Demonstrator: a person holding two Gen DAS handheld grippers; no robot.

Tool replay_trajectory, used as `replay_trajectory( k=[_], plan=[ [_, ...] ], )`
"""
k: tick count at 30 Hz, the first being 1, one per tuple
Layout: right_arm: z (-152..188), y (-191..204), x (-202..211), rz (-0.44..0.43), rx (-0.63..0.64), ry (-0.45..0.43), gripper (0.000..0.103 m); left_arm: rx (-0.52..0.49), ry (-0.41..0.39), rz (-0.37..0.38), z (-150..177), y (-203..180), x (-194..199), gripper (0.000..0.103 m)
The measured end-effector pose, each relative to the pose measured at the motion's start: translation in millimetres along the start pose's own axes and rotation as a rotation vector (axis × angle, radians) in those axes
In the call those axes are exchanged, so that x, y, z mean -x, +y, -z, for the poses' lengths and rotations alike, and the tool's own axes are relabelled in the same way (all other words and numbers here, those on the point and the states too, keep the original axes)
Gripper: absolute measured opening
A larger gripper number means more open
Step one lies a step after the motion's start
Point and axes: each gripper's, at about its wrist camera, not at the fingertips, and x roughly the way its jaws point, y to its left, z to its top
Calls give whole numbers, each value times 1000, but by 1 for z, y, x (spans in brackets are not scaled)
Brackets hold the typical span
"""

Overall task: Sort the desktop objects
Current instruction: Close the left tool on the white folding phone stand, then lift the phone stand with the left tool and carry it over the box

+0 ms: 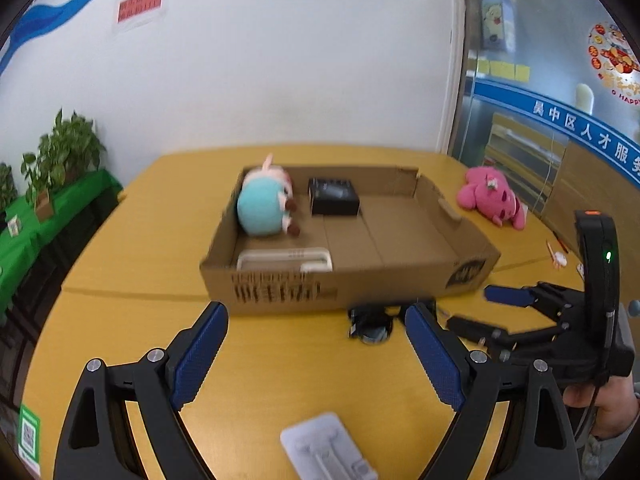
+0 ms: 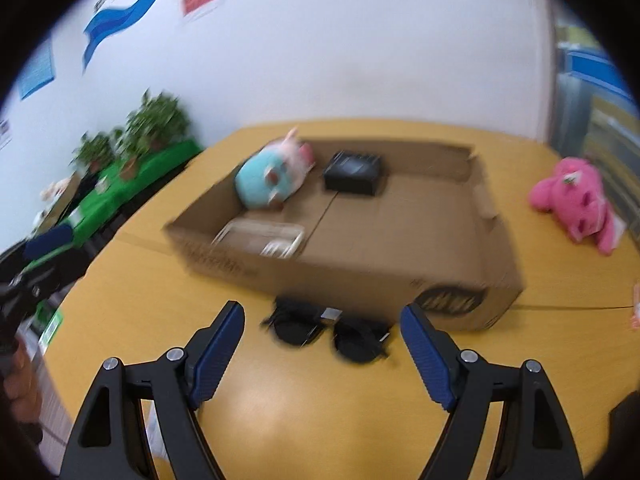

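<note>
Below the left hand-held gripper (image 1: 316, 354), spread like the right hand-held gripper (image 2: 322, 354), only its camera shows a white packet (image 1: 328, 450).

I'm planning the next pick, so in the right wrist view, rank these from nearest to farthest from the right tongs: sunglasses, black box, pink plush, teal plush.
1. sunglasses, on the table just ahead of the open right tongs.
2. black box, inside the cardboard tray, toward its far side.
3. teal plush in the tray's far left corner and pink plush on the table at far right: too close to call.
</note>
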Motion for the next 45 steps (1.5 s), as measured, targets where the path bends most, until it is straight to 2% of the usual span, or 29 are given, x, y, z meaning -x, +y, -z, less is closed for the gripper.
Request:
replay_trajectory(
  k=[3,6,9,13,16,19,24,25,28,33,36,45],
  plan=[
    [26,22,-25,-120,54,120,80,14,86,-4,21,7,-12,93],
    [51,51,-45,-244,135,226,80,59,178,26,44,19,-28,93],
    [71,81,-54,-359,238,276,80,104,277,48,65,28,-49,93],
    [86,106,-63,-416,291,298,80,119,379,75,87,30,-73,93],
    [92,115,-67,-405,312,255,80,134,428,114,94,29,-86,92],
    [95,122,-69,-366,357,199,81,160,515,149,105,25,-99,89],
    [95,109,-70,-251,395,144,80,115,498,131,101,7,-102,80],
    [91,99,-70,-246,368,147,80,125,492,144,99,7,-104,81],
    [85,86,-71,-223,356,165,79,158,483,172,90,0,-114,71],
    [87,90,-74,-224,363,176,79,164,484,193,79,-11,-133,55],
    [85,98,-78,-206,344,167,79,164,477,169,77,-9,-136,54],
    [88,93,-71,-200,317,162,75,188,478,158,76,-10,-138,52]
  ],
)
